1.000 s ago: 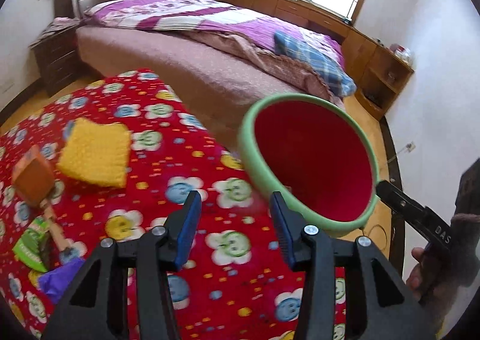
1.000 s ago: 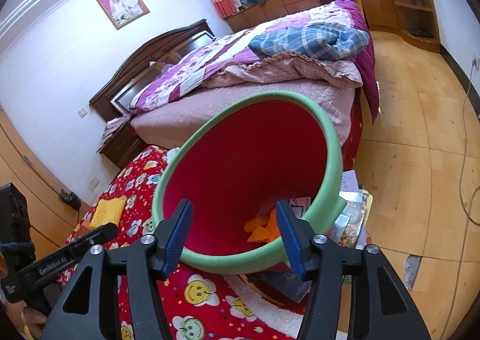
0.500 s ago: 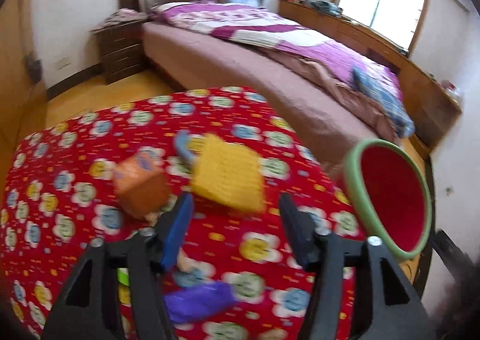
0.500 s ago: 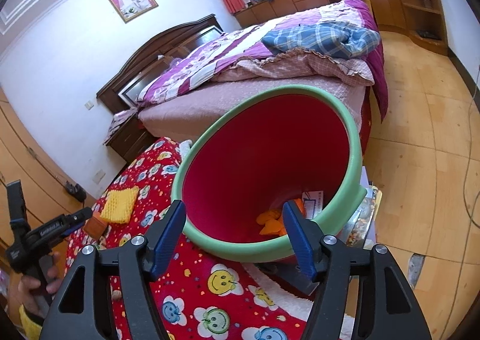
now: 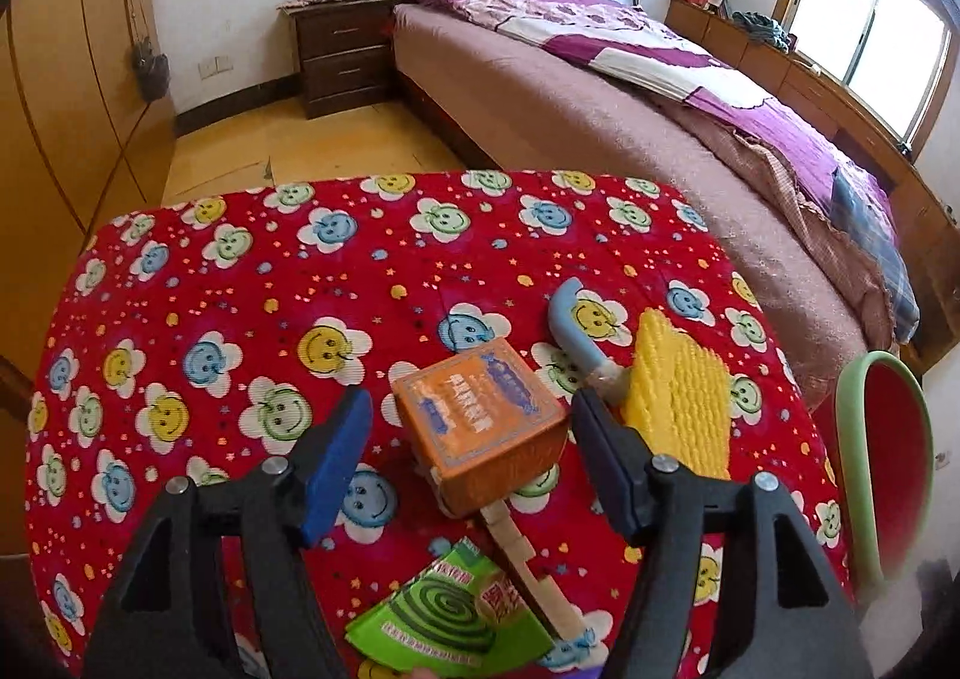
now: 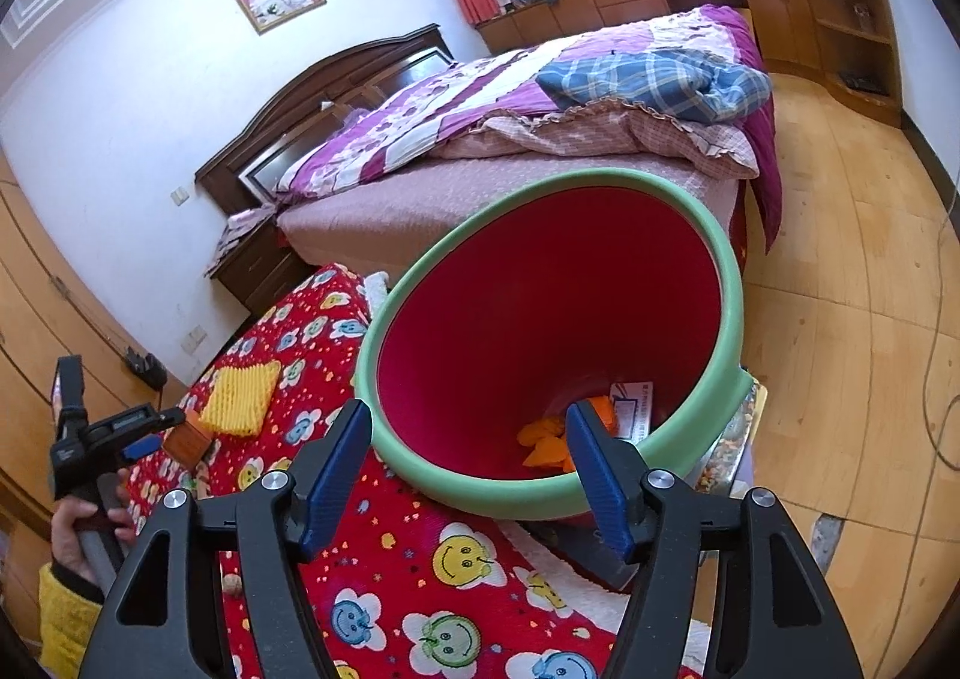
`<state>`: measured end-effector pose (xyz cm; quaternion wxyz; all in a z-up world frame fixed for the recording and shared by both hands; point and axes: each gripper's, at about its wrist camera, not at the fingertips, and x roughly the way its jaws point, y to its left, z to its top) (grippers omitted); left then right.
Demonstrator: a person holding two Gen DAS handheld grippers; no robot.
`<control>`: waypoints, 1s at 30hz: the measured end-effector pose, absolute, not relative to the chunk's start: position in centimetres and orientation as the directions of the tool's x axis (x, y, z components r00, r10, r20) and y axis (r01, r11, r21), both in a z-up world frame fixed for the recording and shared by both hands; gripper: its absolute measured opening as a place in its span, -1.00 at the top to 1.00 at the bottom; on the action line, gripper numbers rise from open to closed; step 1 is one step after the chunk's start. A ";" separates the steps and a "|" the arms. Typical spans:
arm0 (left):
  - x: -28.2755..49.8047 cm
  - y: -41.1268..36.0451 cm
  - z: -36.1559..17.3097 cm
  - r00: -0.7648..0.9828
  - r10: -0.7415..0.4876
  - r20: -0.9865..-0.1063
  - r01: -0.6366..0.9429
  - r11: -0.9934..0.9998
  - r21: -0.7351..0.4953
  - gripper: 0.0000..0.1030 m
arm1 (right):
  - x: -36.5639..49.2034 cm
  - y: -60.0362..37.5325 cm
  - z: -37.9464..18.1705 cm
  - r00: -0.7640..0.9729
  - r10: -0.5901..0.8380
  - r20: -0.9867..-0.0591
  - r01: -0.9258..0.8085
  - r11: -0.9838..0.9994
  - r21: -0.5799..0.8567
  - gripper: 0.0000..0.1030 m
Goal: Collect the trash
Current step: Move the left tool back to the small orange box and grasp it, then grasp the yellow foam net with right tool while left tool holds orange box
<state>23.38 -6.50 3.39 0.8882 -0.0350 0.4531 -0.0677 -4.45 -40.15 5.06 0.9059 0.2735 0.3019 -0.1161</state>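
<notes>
On the red flower-print tablecloth (image 5: 240,289) lie an orange box (image 5: 480,427), a yellow foam net (image 5: 684,397), a green mosquito-coil packet (image 5: 444,619) and a wooden stick (image 5: 522,553) beside a blue curved piece (image 5: 570,325). My left gripper (image 5: 469,421) hovers over the box; its jaws are opening, the box lies between them and the pads are clear of it. The red bin with a green rim (image 6: 729,289) leans at the table's end, with orange scraps (image 6: 546,445) and a card inside. My right gripper (image 6: 467,421) stands open just in front of its rim, holding nothing.
A bed (image 5: 600,97) runs along the table's far side, with a nightstand (image 5: 342,55) and a wardrobe (image 5: 60,109) to the left. Magazines (image 6: 729,439) lie under the bin on the wooden floor (image 6: 840,259). A hand (image 6: 78,523) holds the left gripper (image 6: 162,430).
The left gripper swung left, away from the bin, across the table to the orange box, and its jaws widened. The right gripper stayed at the bin's rim, its jaws slightly wider.
</notes>
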 end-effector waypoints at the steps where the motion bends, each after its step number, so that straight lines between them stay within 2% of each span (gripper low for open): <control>1: 23.6 -6.5 3.1 0.576 -0.149 -0.804 0.090 0.989 -0.119 -0.33 | -4.4 -40.1 5.0 0.790 -0.045 -0.612 0.375 0.825 0.424 -0.33; 10: 24.6 -6.8 1.3 0.543 -0.157 -0.825 0.074 0.987 -0.140 -0.32 | -4.1 -39.4 5.2 0.789 -0.041 -0.614 0.362 0.837 0.410 -0.34; 15: 24.3 -6.4 1.2 0.547 -0.204 -0.812 0.097 0.979 -0.181 0.00 | -3.3 -38.7 5.4 0.785 -0.032 -0.618 0.345 0.852 0.395 -0.34; 23: 23.2 -3.7 3.6 0.603 -0.228 -0.765 0.103 0.973 -0.209 0.00 | -0.7 -36.0 6.7 0.793 0.008 -0.610 0.270 0.891 0.364 -0.34; 30: 22.0 -0.5 4.7 0.658 -0.138 -0.740 0.056 0.989 -0.135 0.00 | 2.9 -32.6 7.5 0.792 0.070 -0.606 0.181 0.922 0.343 -0.34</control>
